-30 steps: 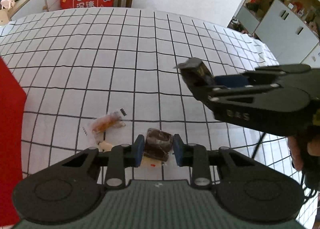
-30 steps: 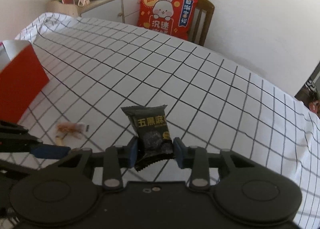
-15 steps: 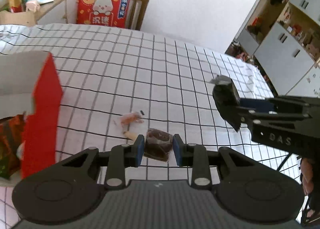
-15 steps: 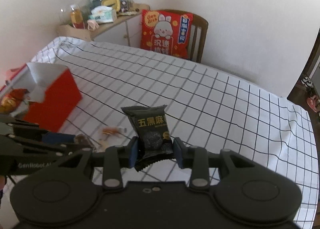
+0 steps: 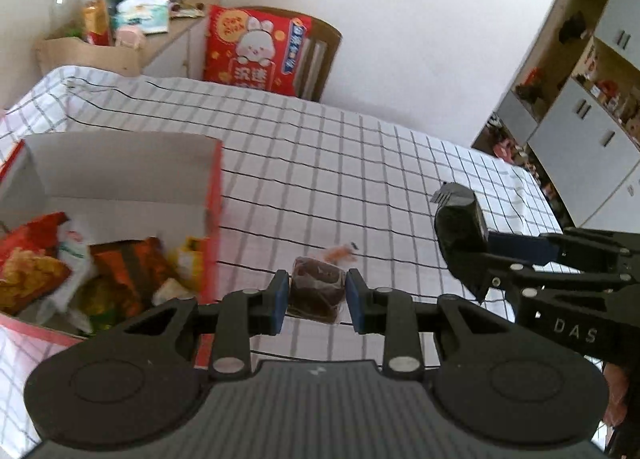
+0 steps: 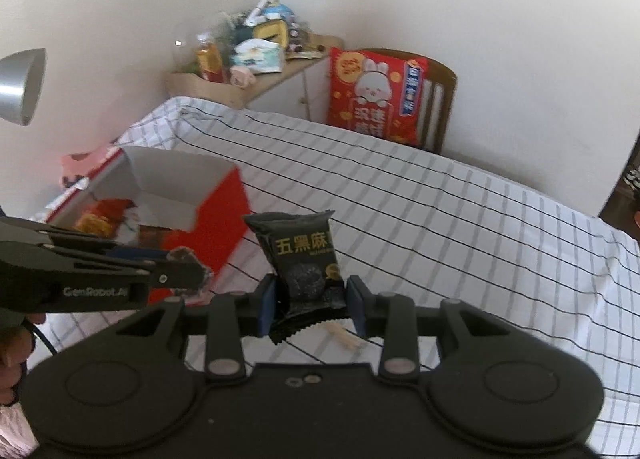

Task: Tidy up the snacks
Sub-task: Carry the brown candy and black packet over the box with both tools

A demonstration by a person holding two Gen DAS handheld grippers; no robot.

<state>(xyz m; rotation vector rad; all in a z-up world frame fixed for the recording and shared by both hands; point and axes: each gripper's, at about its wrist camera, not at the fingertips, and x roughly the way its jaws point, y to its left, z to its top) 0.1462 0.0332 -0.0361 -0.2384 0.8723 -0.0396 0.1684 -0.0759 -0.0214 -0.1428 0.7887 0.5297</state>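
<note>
My left gripper (image 5: 317, 295) is shut on a small brown wrapped snack (image 5: 316, 291), held above the checked tablecloth just right of the open red box (image 5: 212, 195). The box holds several snack packets (image 5: 48, 259). My right gripper (image 6: 311, 303) is shut on a black snack packet with gold lettering (image 6: 304, 255), held in the air right of the red box (image 6: 218, 227). In the left wrist view the black packet (image 5: 460, 219) and right gripper sit to the right. In the right wrist view the left gripper (image 6: 184, 271) with the brown snack is at the left.
A small clear-wrapped orange snack (image 5: 340, 253) lies on the cloth past my left gripper. A pale stick-like snack (image 6: 344, 335) lies under my right gripper. A chair with a red rabbit cushion (image 5: 256, 51) stands at the table's far edge, beside a cluttered cabinet (image 5: 120, 23).
Both grippers have risen and swung left toward the red box with their snacks held. The box's inside has come into view in both cameras.
</note>
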